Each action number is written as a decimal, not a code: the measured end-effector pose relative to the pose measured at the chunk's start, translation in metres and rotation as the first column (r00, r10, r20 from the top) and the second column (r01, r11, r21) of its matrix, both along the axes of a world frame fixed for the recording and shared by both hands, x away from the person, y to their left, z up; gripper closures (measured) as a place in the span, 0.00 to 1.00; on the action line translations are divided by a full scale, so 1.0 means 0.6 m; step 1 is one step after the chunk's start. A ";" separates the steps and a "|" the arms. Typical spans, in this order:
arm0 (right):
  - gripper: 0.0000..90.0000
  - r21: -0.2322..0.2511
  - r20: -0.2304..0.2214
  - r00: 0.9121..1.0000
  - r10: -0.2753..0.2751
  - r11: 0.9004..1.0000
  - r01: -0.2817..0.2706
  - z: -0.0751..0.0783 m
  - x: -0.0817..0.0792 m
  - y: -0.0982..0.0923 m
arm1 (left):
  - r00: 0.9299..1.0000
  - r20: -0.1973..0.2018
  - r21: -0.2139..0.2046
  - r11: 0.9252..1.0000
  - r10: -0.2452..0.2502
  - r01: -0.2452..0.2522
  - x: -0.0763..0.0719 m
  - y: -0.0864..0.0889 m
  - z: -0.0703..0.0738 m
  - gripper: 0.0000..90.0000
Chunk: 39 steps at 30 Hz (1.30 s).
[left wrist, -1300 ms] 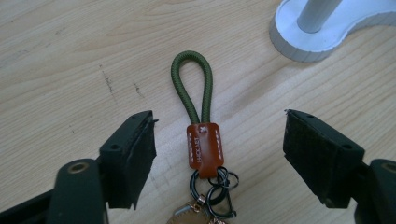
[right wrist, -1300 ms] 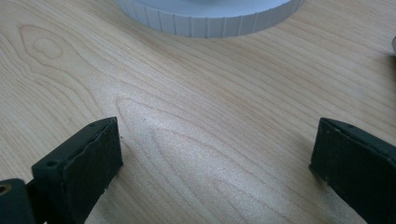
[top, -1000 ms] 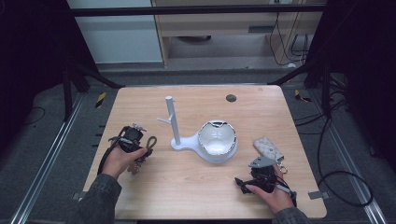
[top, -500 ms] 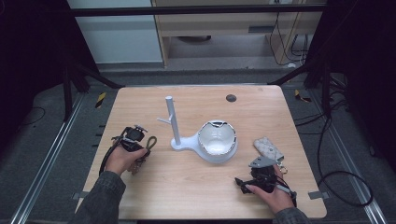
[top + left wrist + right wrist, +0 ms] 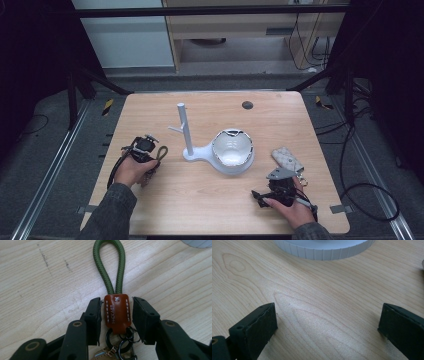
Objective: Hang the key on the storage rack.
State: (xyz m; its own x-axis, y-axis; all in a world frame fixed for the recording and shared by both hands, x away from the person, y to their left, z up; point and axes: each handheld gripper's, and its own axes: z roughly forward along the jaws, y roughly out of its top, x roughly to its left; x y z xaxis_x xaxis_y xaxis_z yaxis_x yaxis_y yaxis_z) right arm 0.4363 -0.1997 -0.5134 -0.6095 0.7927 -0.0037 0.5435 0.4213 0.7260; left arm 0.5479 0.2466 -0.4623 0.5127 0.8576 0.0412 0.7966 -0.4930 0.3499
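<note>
Wooden table (image 5: pixel 210 200), pale grain, rounded corners, a small dark round spot (image 5: pixel 247 105) near the far edge. At centre, white stand (image 5: pixel 188 135): upright post with a short side peg, joined at its base to a round white bowl-shaped dish (image 5: pixel 233 152) with a ribbed outer wall. Right of the dish, patterned grey pouch (image 5: pixel 287 159) lying flat, just beyond the right gripper. Near the left edge, left gripper (image 5: pixel 117 315) held low over the table, jaws apart with narrow gaps either side of a brown leather tab (image 5: pixel 117 312), not clamped on it. Tab stitched white and stamped with small lettering, part of a key strap (image 5: pixel 161 152); green cord loop (image 5: pixel 109 265) running forward from it on the wood, dark metal rings (image 5: pixel 125 338) behind it between the jaws. Near the front right, right gripper (image 5: pixel 328 322) resting low, jaws spread wide over bare wood, aimed at the dish's ribbed wall.
</note>
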 end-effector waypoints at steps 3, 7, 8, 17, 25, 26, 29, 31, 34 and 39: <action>0.02 0.000 0.000 1.000 0.000 1.000 0.000 0.000 0.000 0.000 | 1.000 -0.008 0.000 1.000 -0.005 0.005 0.000 0.000 -0.002 0.67; 0.02 0.000 0.000 1.000 0.000 1.000 0.000 0.000 0.000 0.000 | 1.000 -0.013 0.010 1.000 -0.014 0.014 0.000 -0.003 -0.004 0.70; 0.02 0.000 0.000 1.000 0.000 1.000 0.000 0.000 0.000 0.000 | 1.000 -0.014 0.013 1.000 -0.018 0.018 0.000 -0.003 -0.005 0.70; 0.02 0.000 0.000 1.000 0.000 1.000 0.000 0.000 0.000 0.000 | 0.999 0.020 0.018 0.999 -0.030 0.030 -0.007 -0.005 0.001 0.73; 0.02 0.001 -0.001 1.000 -0.001 1.000 0.001 0.000 0.000 0.000 | 0.993 0.114 -0.045 0.999 -0.021 0.027 -0.031 0.011 0.024 0.73; 0.02 0.001 -0.001 1.000 -0.001 1.000 0.001 0.000 0.000 0.000 | 0.989 0.144 -0.065 0.997 -0.022 0.031 -0.042 0.015 0.030 0.73; 0.02 0.001 -0.001 1.000 -0.001 1.000 0.001 0.000 0.000 0.000 | 0.981 0.192 -0.093 0.995 -0.027 0.046 -0.058 0.021 0.038 0.73; 0.02 0.000 0.000 1.000 0.000 1.000 0.000 0.000 0.000 0.000 | 0.974 0.223 -0.116 0.992 -0.031 0.059 -0.067 0.026 0.046 0.73; 0.02 0.001 -0.001 1.000 0.000 1.000 0.000 0.000 0.000 0.000 | 0.963 0.270 -0.162 0.985 -0.020 0.066 -0.083 0.031 0.055 0.73; 0.02 0.000 -0.001 1.000 0.002 1.000 -0.002 0.000 0.000 0.000 | 0.941 0.339 -0.188 0.978 -0.023 0.091 -0.108 0.035 0.072 0.73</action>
